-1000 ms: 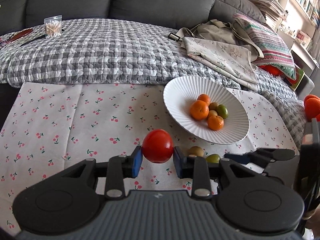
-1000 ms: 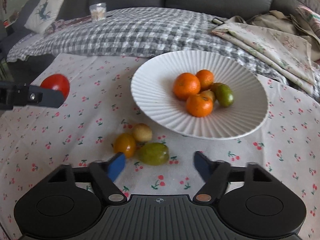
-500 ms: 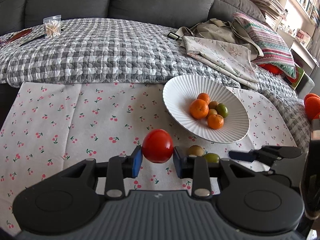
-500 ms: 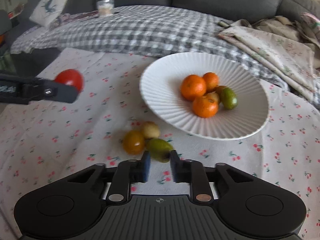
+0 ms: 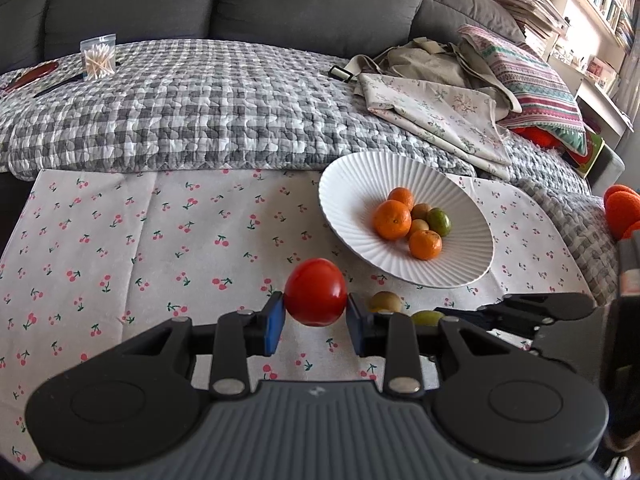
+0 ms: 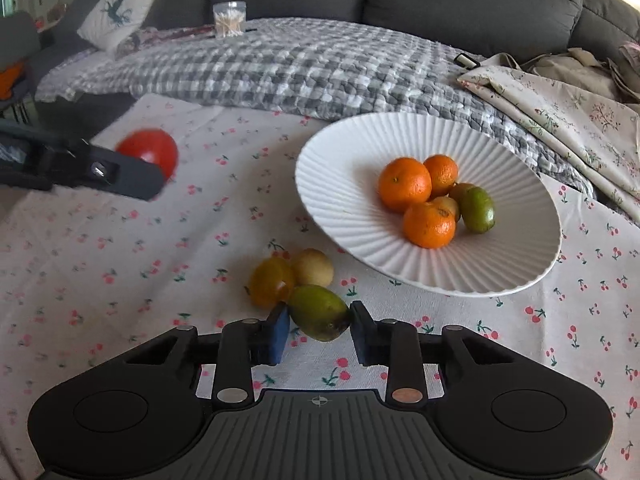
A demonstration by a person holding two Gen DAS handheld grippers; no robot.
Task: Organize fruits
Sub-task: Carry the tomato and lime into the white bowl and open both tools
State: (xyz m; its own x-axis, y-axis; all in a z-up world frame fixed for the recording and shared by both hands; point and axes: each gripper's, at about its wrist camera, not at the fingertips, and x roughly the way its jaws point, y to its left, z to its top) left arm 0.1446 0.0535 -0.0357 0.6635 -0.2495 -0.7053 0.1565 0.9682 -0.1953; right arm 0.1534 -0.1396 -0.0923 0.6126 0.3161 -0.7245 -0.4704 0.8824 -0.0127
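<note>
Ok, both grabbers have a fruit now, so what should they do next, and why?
Probably lift the right gripper toward the white plate: its pads flank the green fruit, apparently gripping it, and fruit is collected there. The left gripper holds the red tomato.

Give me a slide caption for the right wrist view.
Right gripper closes on a green fruit beside the white plate of oranges.

Your left wrist camera looked forward along its tongs (image 5: 315, 322), low and close over the bench (image 5: 160, 240), toward the sofa (image 5: 240, 0). Your right one faced likewise, from nearer the white plate (image 6: 332, 184). Both views shared the plate, bench and sofa.
</note>
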